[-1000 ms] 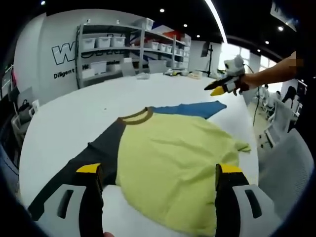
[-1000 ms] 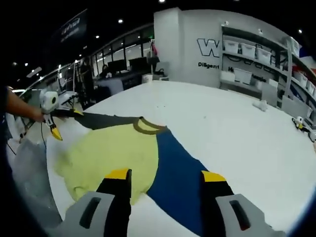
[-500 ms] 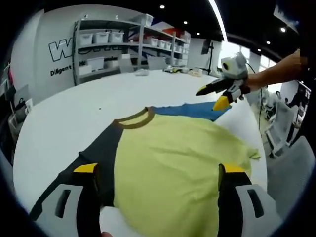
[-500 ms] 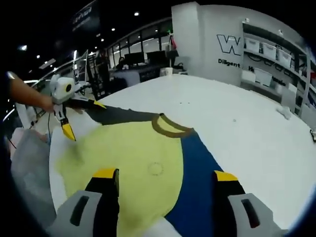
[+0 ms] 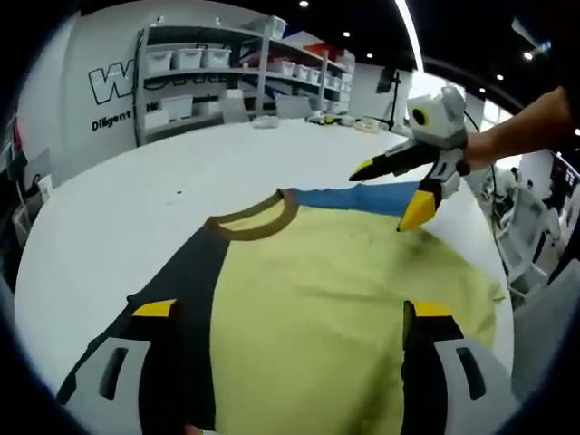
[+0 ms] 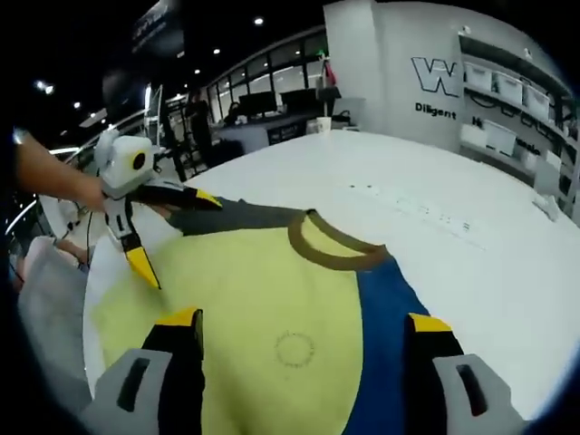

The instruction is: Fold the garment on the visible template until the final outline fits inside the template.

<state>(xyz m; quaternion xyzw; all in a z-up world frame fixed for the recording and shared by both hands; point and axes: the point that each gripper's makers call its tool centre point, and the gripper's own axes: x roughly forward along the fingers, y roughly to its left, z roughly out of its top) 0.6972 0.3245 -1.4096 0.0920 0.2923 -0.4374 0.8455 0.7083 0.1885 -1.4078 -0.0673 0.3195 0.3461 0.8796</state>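
Left gripper (image 5: 285, 313): jaws spread wide, nothing between them, hanging just above the garment (image 5: 308, 290), which lies flat on the white table (image 5: 136, 208) straight ahead. Dark sleeve (image 5: 172, 281) runs under the left-hand jaw, yellow body under the right-hand one, brown collar (image 5: 254, 217) ahead of both tips.

Right gripper (image 6: 304, 322): jaws also spread, holding nothing, over the yellow body with the blue sleeve (image 6: 385, 317) under its right-hand jaw. In the left gripper view this same tool (image 5: 412, 181) comes in from the right, open, one yellow tip down near the seam where the blue sleeve meets the body; touching or just above, cannot tell.

No template outline made out on the table (may be under the cloth).

Risks, as judgement:
- A wide-open jaw lowered on flat cloth may pinch both layers or skid and bunch the fabric, spoiling the fold line.
- Near hem edge sits close to the table's near edge in the right gripper view; a pull toward the person could drag the hem off.
- Uneven lift of the two sleeves would skew the fold outside the template.

Room: broad bare table beyond the collar and past both sleeves; shelving (image 5: 236, 77) well beyond.
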